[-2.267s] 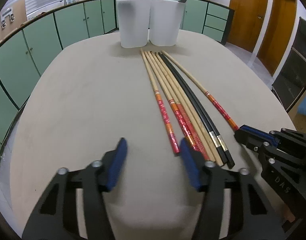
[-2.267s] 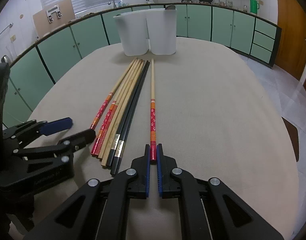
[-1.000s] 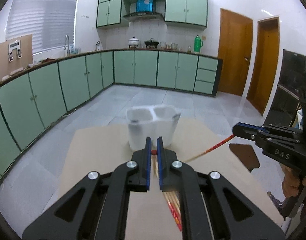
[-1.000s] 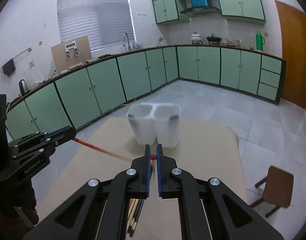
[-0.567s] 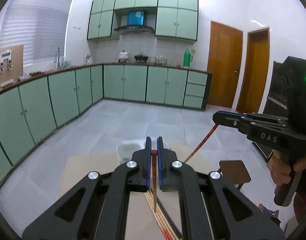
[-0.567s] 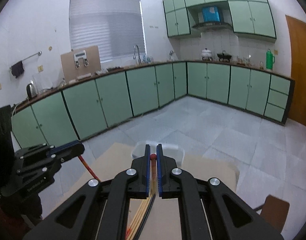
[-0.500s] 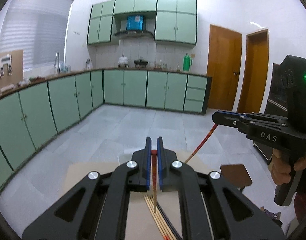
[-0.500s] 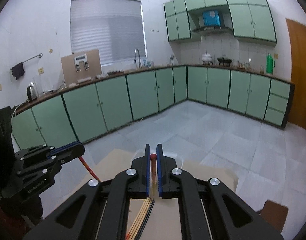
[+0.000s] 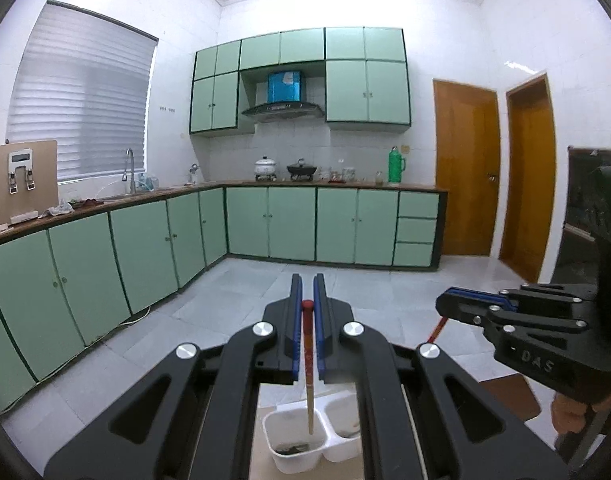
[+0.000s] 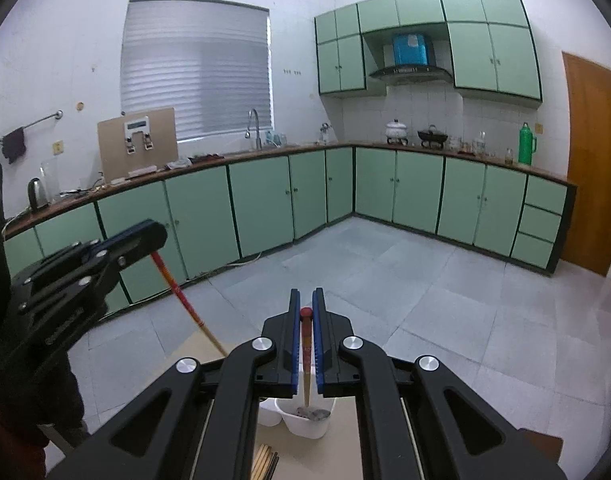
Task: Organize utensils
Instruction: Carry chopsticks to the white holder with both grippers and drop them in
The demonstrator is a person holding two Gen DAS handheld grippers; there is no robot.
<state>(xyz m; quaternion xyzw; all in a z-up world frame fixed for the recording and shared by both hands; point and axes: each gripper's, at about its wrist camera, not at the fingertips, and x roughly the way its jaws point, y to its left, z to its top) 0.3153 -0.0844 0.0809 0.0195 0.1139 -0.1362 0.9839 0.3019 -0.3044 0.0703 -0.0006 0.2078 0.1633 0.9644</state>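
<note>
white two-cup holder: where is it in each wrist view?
Left wrist: holder bottom centre, under the left gripper; chopstick tip over its left cup.
Right wrist: holder bottom centre, under the right gripper, mostly hidden by the fingers.
Shared landmark: green flask on the counter.

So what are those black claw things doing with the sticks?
A person holds two tools. The left hand-held gripper pinches a red-topped chopstick, tip hanging over the white two-part holder. The right hand-held gripper holds another chopstick above the same holder. More chopsticks lie on the table.
</note>
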